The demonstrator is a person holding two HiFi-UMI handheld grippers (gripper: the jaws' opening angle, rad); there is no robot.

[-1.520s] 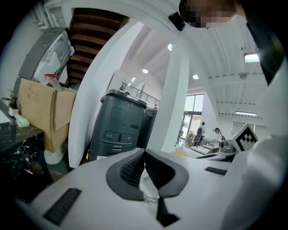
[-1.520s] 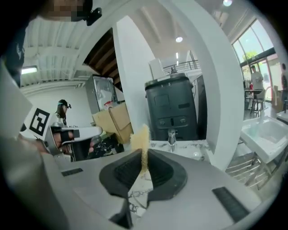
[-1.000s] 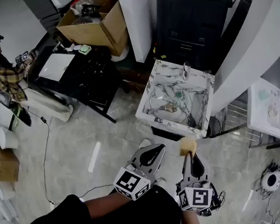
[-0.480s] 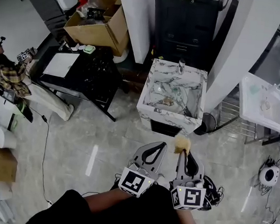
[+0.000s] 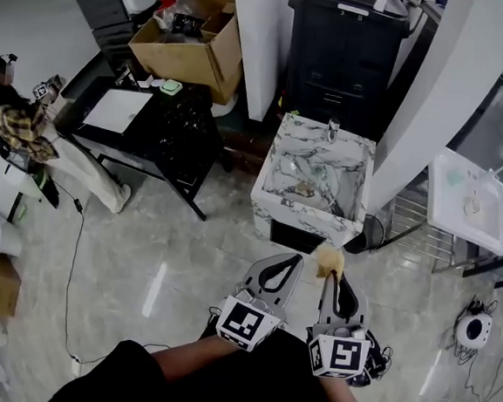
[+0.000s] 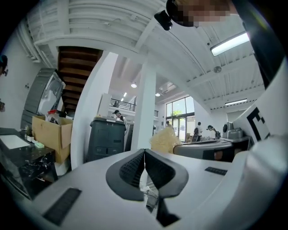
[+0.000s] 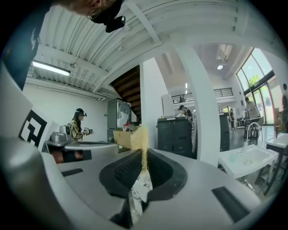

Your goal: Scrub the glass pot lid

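1. Yellow sponge sits at the tip of the right gripper; in the right gripper view both jaws are pressed onto a thin edge of it, and the rest stands up loose and fluffy above the pads; the hold looks slight to me.
2. Held beside it, the left gripper carries nothing; in the left gripper view its ribbed pads meet along a single line with no gap between them; the sponge shows just past its tip, to the right.
3. Ahead of both grippers, well apart from them across bare floor, stands the marble-patterned sink; the glass pot lid lies inside it, roughly flat, with a small brownish knob near its middle; it is too small here to tell whether it is wet or soapy.
4. By my reading the step in hand is the approach; the sponge is ready but nowhere near the glass, so the scrubbing itself is not yet begun.
5. Next, both grippers need to come over the sink; the left one would have to part its jaws to steady the lid by its rim or knob, while the right lowers the sponge flat onto the glass; smooth glass may slide on the marble, and rubbing could drag the sponge out of so thin a pinch.
6. Off to the left a person stands by a black table, clear of the way.
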